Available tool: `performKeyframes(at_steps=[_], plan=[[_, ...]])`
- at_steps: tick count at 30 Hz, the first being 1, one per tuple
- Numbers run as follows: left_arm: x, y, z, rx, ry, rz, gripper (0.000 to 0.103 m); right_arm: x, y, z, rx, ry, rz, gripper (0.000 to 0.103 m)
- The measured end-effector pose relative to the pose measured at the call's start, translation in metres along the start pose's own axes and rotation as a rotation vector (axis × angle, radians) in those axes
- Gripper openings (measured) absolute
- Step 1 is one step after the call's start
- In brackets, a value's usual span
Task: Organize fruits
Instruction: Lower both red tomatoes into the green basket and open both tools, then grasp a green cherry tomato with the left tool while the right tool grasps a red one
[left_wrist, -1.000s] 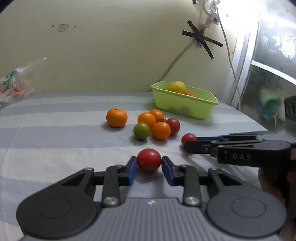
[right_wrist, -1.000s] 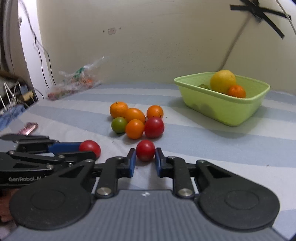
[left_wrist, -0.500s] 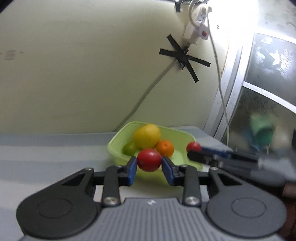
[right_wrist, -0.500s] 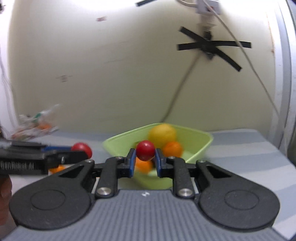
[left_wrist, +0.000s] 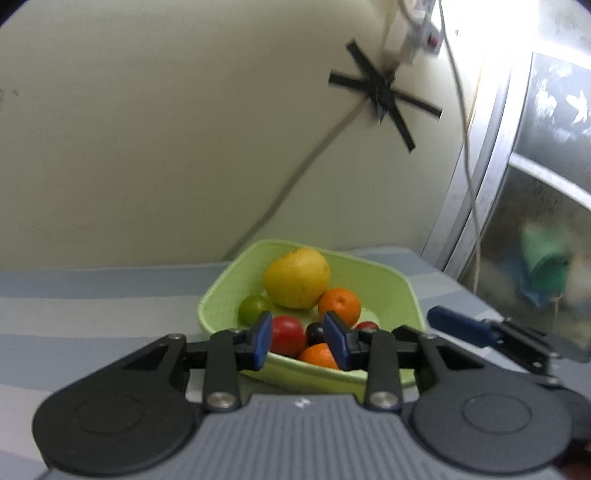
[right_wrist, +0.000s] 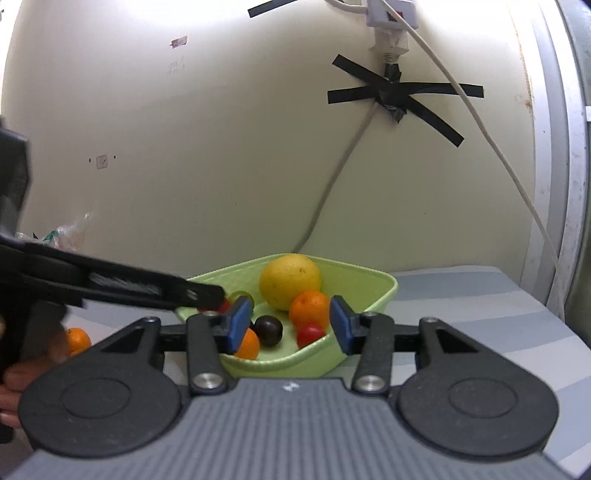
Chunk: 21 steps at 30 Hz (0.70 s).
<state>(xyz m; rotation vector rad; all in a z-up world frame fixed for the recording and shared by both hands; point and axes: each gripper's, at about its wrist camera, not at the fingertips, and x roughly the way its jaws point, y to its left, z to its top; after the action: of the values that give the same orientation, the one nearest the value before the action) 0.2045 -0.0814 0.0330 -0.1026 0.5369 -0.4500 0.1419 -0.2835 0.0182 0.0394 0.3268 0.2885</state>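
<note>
**Container.** One light green, shallow plastic tub (right_wrist: 384, 295) with rounded corners stands on a cloth of grey and pale blue stripes (right_wrist: 480, 321), close to the cream wall.

**Contents of the tub:**
- a large yellow citrus fruit (right_wrist: 290, 286) at the back, the biggest piece in it;
- an orange mandarin (right_wrist: 309, 308) touching the front of the citrus;
- a small green round fruit (left_wrist: 254, 308) to the left of the citrus;
- a dark purple round fruit (right_wrist: 269, 330) near the middle;
- a second orange mandarin (right_wrist: 248, 344) against the near wall;
- a small red tomato (right_wrist: 309, 332) lying just below the first mandarin;
- a larger red tomato (left_wrist: 286, 334), glossy and unmarked, at the left of the pile.

**Outside the tub.** One orange fruit (right_wrist: 78, 339) lies on the cloth to the left, well apart from the tub. A clear plastic bag (right_wrist: 62, 236) sits by the wall further left.

**Left gripper** (left_wrist: 297, 339). It hangs over the near rim of the tub. The larger red tomato shows against the inner edge of one blue pad, with a gap between it and the other pad through which the dark fruit is seen. The pads are not clamped on it. Whether it touches that pad cannot be told.

**Right gripper** (right_wrist: 290, 325). It also sits over the near rim. Its jaws have just been opening and now stand parted with nothing between them. The small red tomato lies in the tub below and beyond them.

**Person.** A hand (right_wrist: 11, 373) on the left gripper's handle shows at the left edge of the right wrist view.
</note>
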Motion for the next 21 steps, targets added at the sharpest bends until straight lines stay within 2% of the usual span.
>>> performKeyframes(at_steps=[2, 6, 11, 13, 15, 21], plan=[[-0.022, 0.001, 0.000, 0.001, -0.038, -0.004, 0.037, -0.002, 0.001, -0.001, 0.004, -0.007, -0.008, 0.050], [-0.072, 0.009, -0.005, 0.010, -0.114, 0.028, 0.037, -0.010, 0.003, -0.001, 0.045, -0.026, 0.004, 0.050], [-0.131, 0.047, -0.029, -0.039, -0.176, 0.117, 0.037, -0.026, 0.020, -0.003, 0.057, -0.037, 0.091, 0.050], [-0.146, 0.064, -0.041, -0.065, -0.165, 0.163, 0.036, -0.029, 0.032, -0.008, 0.052, -0.001, 0.140, 0.050], [-0.154, 0.082, -0.052, -0.109, -0.140, 0.174, 0.036, -0.029, 0.045, -0.014, 0.034, 0.045, 0.188, 0.050], [-0.135, 0.106, -0.059, -0.215, -0.057, 0.117, 0.039, -0.026, 0.079, -0.024, -0.039, 0.121, 0.258, 0.049]])
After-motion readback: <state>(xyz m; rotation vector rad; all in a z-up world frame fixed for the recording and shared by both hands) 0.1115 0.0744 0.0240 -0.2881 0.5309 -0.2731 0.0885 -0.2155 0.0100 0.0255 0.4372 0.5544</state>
